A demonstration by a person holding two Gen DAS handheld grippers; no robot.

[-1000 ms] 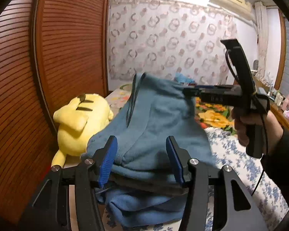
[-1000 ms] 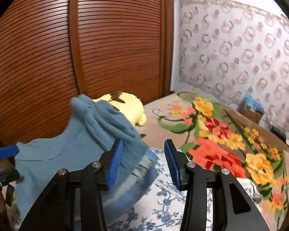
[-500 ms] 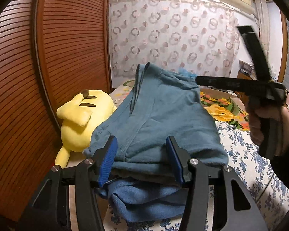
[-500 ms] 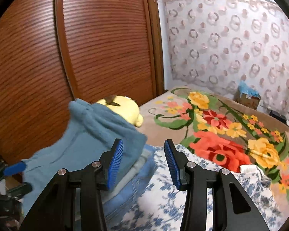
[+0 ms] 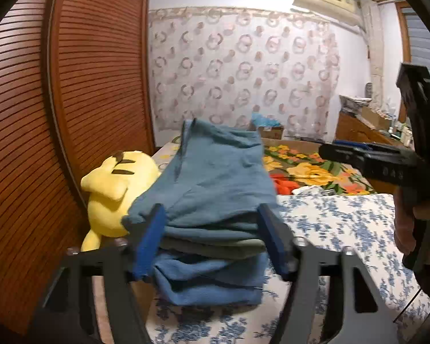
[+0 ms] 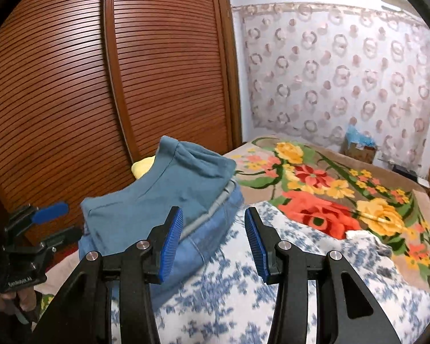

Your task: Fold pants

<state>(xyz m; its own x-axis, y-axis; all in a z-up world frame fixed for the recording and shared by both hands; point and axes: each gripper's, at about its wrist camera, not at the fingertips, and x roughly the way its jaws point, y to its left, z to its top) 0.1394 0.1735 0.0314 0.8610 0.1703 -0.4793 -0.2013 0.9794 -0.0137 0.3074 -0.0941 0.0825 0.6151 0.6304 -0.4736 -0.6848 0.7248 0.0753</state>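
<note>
The folded teal pants point(image 5: 215, 183) lie on top of a stack, over a grey-green layer and a blue garment point(image 5: 212, 278). Their far edge stands up a little. My left gripper point(image 5: 210, 240) is just in front of the stack, jaws opening, its blue pads apart from the cloth on either side. The right wrist view shows the pants point(image 6: 157, 197) at centre left, and my right gripper point(image 6: 214, 243) is open and holds nothing over the flowered sheet beside the stack. The right gripper point(image 5: 387, 163), held by a hand, is at the right edge of the left wrist view.
A yellow plush toy point(image 5: 114, 189) lies left of the stack against the brown louvred wardrobe door point(image 5: 71, 86). The bed has a blue-and-white flowered sheet point(image 5: 344, 223) and a bright floral blanket point(image 6: 329, 195) beyond it. A cardboard box point(image 6: 358, 149) and a wooden sideboard point(image 5: 364, 132) stand by the curtain.
The left jaws have spread wider and let go of the pants' near edge. The right gripper has swung away to the right, and the pants have settled lower on the stack.
</note>
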